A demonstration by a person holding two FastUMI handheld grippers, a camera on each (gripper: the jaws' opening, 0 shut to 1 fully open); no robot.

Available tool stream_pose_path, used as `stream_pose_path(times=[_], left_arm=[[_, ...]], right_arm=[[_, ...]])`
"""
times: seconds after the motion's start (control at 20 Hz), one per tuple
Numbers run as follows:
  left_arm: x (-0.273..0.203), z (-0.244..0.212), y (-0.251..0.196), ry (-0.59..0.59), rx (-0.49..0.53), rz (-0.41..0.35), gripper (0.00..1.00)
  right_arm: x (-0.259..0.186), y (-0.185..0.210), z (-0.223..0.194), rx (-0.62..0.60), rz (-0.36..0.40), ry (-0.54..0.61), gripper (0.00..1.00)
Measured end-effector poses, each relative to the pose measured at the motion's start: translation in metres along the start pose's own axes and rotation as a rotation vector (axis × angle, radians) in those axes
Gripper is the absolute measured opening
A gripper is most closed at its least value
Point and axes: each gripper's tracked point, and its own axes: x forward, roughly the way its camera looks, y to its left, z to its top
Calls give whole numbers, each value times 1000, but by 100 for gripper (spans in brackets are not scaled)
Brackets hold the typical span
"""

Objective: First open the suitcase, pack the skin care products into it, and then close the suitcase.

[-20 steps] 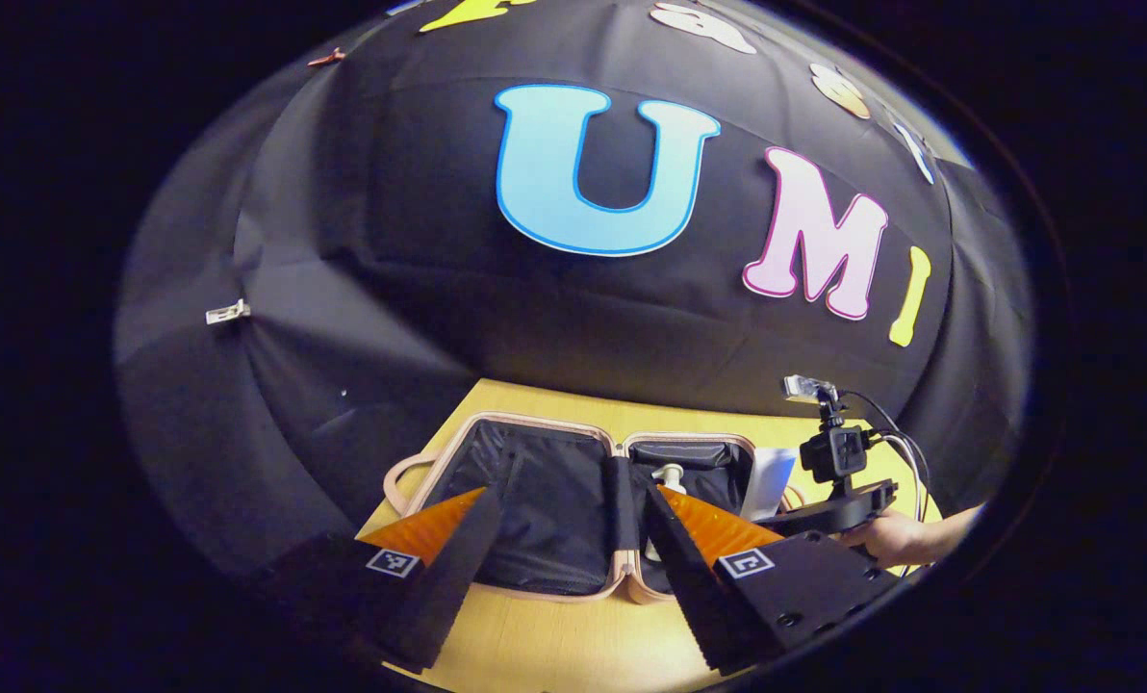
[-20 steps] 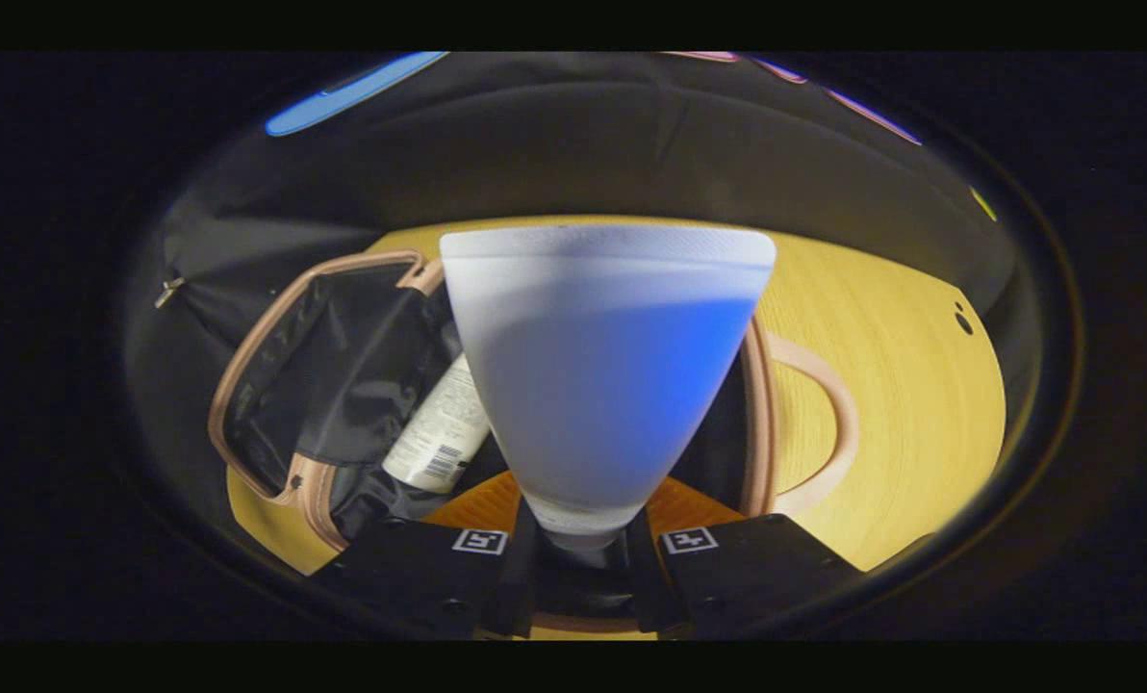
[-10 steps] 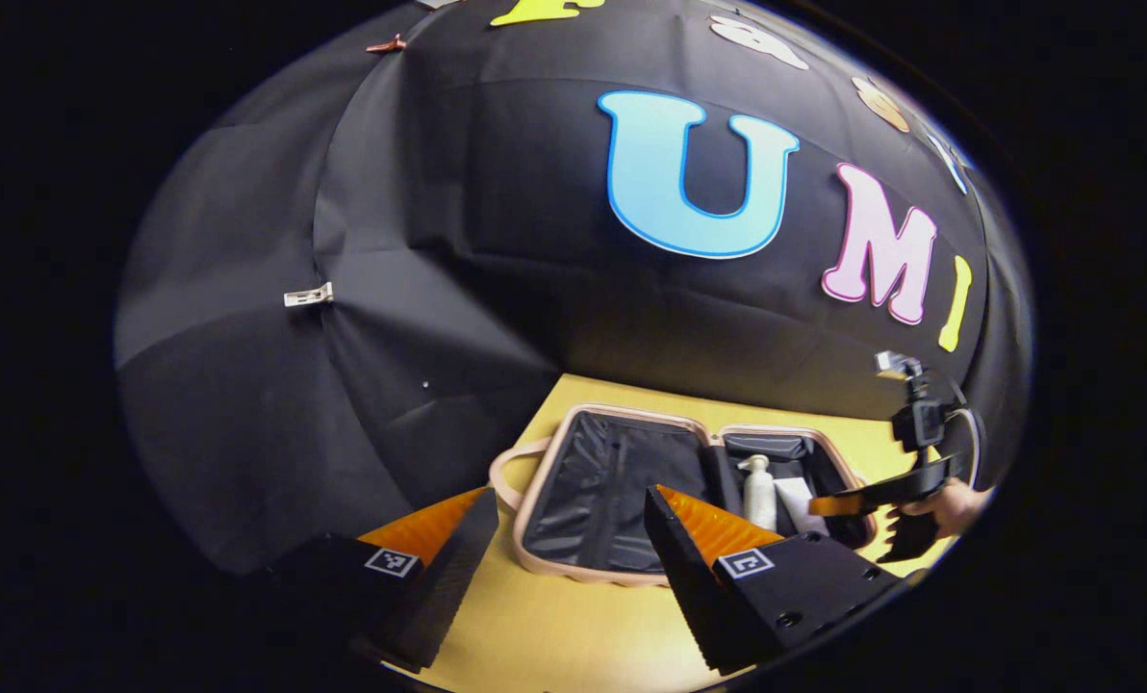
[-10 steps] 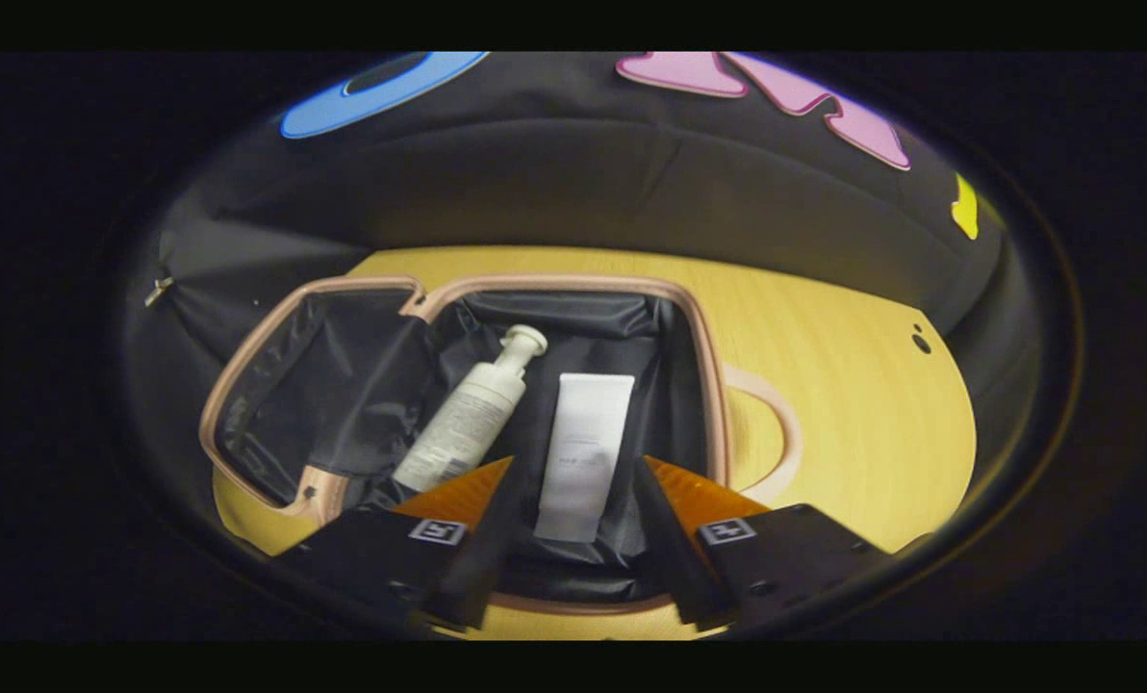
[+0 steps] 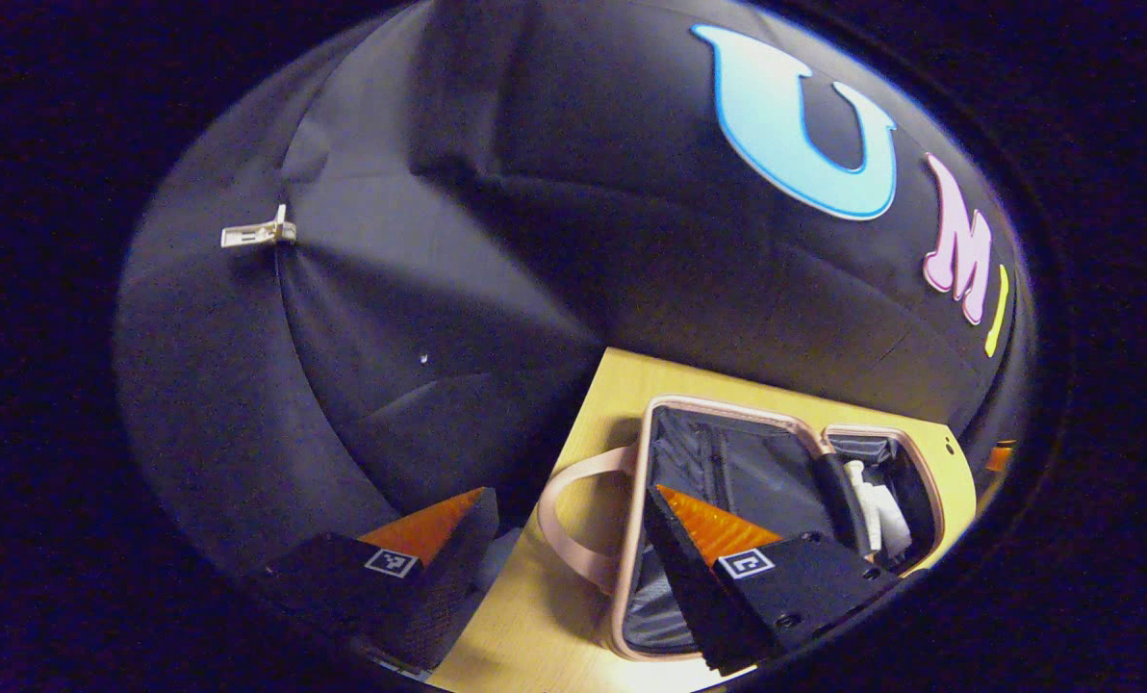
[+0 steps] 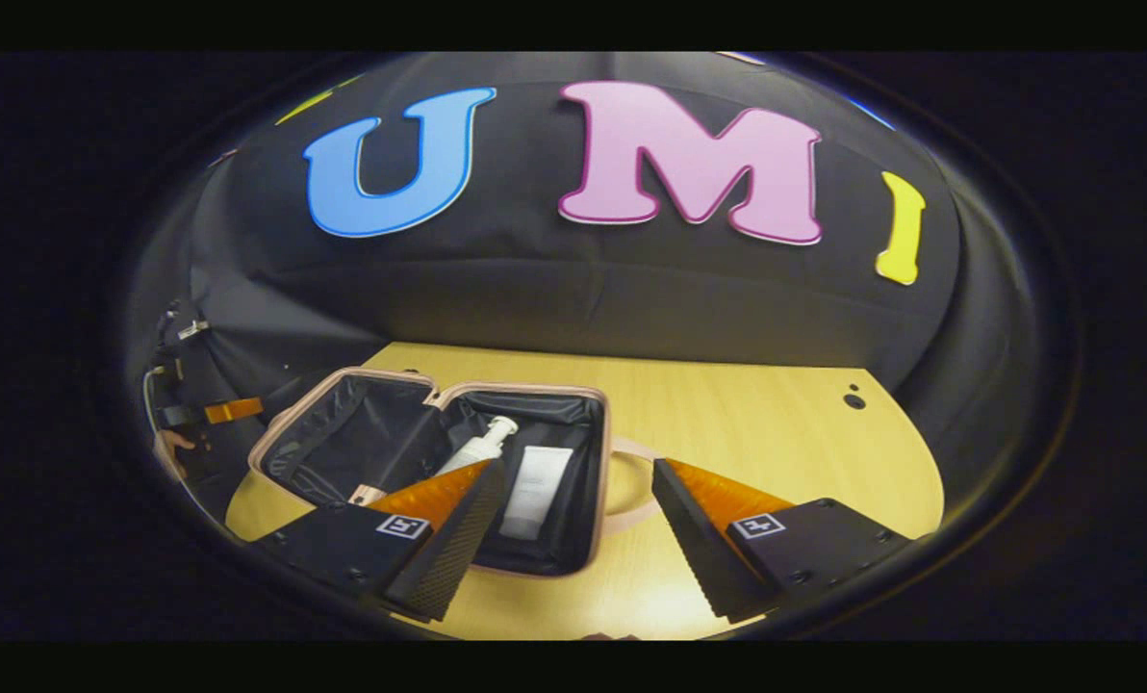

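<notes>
The wooden table (image 6: 747,423) is bearing the suitcase (image 6: 343,385), which is lying open with both halves flat. A pump bottle (image 6: 482,448) and a white tube (image 6: 533,491) are lying side by side in its right half. The right gripper (image 6: 573,510) is hovering empty, fingers wide; the left gripper (image 5: 564,539) is likewise gaping beside the suitcase handle (image 5: 559,520)
</notes>
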Motion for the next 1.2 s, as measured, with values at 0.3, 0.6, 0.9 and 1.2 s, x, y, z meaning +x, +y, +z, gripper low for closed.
stream_pose_path(times=[0.3,0.6,0.9,1.2], left_arm=[[55,-33,18,181,-12,-6,97],[67,-46,5,282,-30,-105,67],[62,-38,-1,286,66,-27,27],[2,36,-24,131,136,-6,12]], right_arm=[[-27,-41,-37,-15,-63,56,97],[-35,-52,-56,19,-87,91,98],[-38,-70,-48,63,-108,72,97],[-45,-90,-39,67,-130,47,97]])
